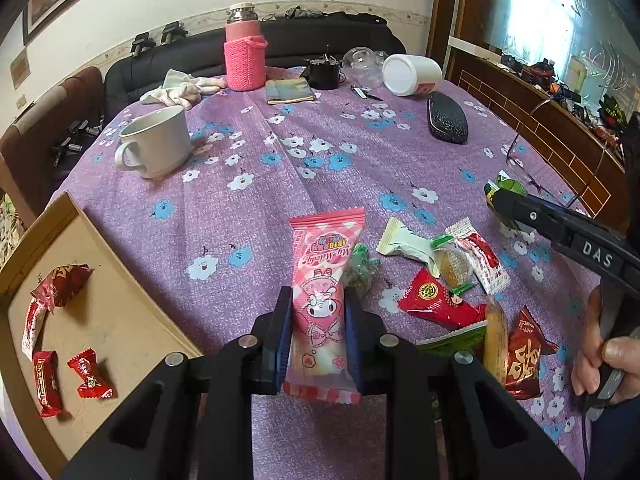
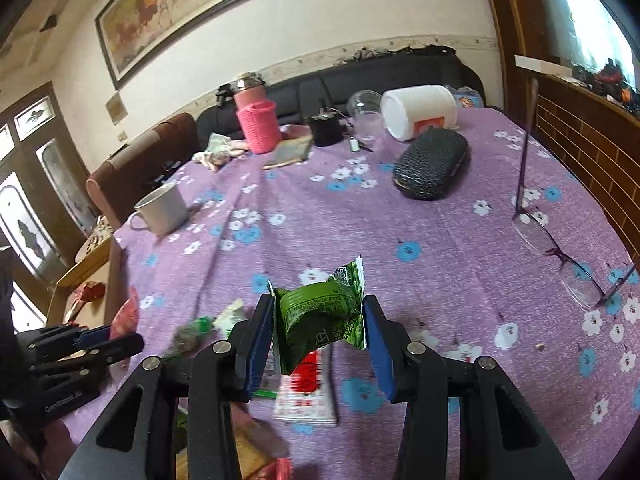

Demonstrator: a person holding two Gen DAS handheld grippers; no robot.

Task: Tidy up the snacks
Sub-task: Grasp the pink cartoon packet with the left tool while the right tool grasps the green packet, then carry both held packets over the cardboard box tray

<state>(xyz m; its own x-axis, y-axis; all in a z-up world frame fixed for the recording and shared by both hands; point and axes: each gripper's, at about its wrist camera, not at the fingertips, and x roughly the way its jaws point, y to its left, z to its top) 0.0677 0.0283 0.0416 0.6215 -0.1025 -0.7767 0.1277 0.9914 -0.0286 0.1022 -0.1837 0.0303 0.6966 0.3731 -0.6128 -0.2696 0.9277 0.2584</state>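
My left gripper (image 1: pixel 318 328) pinches a glossy pink packet (image 1: pixel 320 280) printed "My Melody", lengthwise between its pads above the table. My right gripper (image 2: pixel 318 320) clamps a crinkled green foil packet (image 2: pixel 320 316) lifted off the cloth. I see a flat cardboard box (image 1: pixel 132 320) at the left holding red-wrapped candies (image 1: pixel 90 374). More mixed wrappers (image 1: pixel 452 276) lie in a heap on the purple flowered tablecloth (image 1: pixel 320 152). Farther off stand a white mug (image 1: pixel 156 142) and a pink knitted bottle sleeve (image 1: pixel 245 62).
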